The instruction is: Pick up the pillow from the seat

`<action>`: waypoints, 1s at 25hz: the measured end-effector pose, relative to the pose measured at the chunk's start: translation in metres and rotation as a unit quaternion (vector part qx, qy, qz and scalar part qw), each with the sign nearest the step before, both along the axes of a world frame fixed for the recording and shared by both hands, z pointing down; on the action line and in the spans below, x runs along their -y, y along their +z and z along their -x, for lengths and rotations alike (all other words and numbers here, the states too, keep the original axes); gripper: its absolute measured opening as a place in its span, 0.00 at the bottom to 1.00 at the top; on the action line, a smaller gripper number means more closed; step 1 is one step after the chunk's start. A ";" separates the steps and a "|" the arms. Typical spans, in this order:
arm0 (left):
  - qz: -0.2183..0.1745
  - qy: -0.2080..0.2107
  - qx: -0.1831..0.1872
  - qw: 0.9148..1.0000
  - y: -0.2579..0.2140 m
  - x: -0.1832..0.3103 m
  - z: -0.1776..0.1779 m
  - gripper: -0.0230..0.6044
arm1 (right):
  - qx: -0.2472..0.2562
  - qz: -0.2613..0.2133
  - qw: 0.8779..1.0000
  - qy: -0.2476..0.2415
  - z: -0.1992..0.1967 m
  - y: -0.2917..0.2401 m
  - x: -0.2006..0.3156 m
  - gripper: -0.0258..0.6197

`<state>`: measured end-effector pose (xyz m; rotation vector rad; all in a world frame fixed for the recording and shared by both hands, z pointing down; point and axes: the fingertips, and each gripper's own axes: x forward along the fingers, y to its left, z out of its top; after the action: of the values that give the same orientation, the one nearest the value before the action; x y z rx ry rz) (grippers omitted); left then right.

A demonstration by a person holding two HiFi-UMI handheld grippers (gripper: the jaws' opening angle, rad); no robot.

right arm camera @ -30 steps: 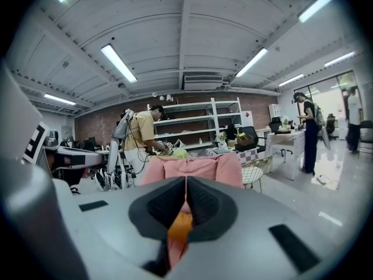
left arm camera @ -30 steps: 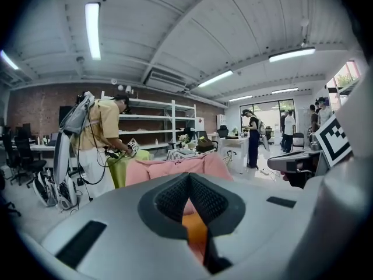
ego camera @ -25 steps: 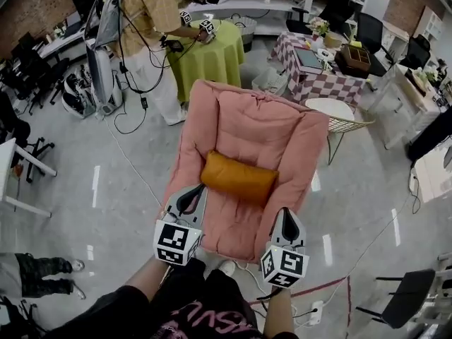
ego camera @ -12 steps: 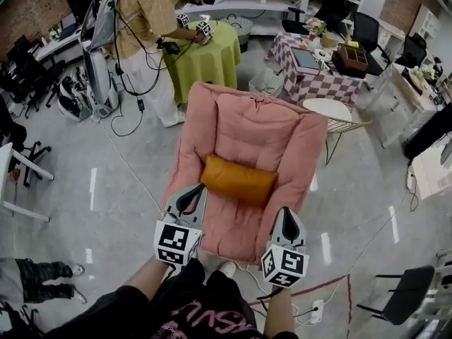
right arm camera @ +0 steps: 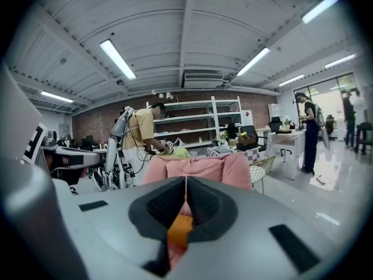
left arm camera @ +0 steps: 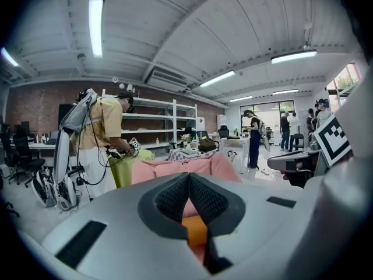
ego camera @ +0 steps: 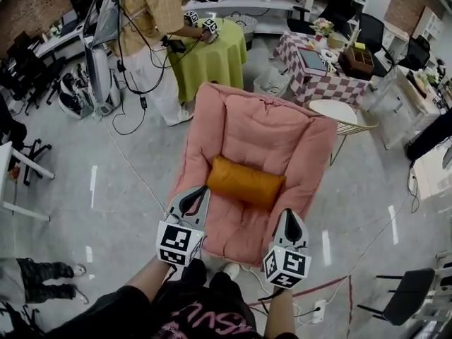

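Observation:
An orange pillow point(ego camera: 245, 183) lies across the seat of a pink padded armchair point(ego camera: 263, 128) in the head view. My left gripper point(ego camera: 195, 198) is at the chair's front left edge, jaws shut and empty, a short way short of the pillow's left end. My right gripper point(ego camera: 289, 221) hovers over the chair's front right edge, also shut with nothing held. Both gripper views look between closed jaws toward the orange pillow point(left arm camera: 196, 231) point(right arm camera: 179, 228) and the pink chair back point(left arm camera: 175, 169) point(right arm camera: 198, 168).
A person in a yellow shirt point(ego camera: 145, 9) stands behind the chair at a green-covered round table point(ego camera: 208, 55). A checkered table point(ego camera: 318, 73) and a wire-frame white chair point(ego camera: 339, 116) sit at the back right. Cables trail on the floor point(ego camera: 127, 161).
Both grippers have stayed shut and nearly in place. The view shifted slightly, so the chair and pillow sit a little lower and further right in the frame.

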<state>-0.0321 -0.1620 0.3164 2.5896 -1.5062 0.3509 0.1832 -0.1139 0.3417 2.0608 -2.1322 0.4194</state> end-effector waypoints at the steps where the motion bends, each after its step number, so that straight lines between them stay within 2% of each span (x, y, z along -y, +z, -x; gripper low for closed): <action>1: 0.002 0.001 0.000 1.000 0.002 0.002 0.002 0.05 | -0.002 0.001 1.000 -0.001 0.003 0.000 0.002 0.07; 11: 0.029 0.019 -0.002 0.999 0.038 0.022 0.004 0.05 | -0.012 0.027 1.000 0.003 0.011 0.027 0.020 0.07; 25: 0.066 0.005 0.006 0.998 0.093 0.052 0.012 0.05 | -0.015 0.065 0.998 0.004 0.009 0.078 0.046 0.07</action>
<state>-0.0437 -0.2137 0.4089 2.4984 -1.4227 0.4528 0.1740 -0.1597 0.4195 1.9932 -2.0228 0.5113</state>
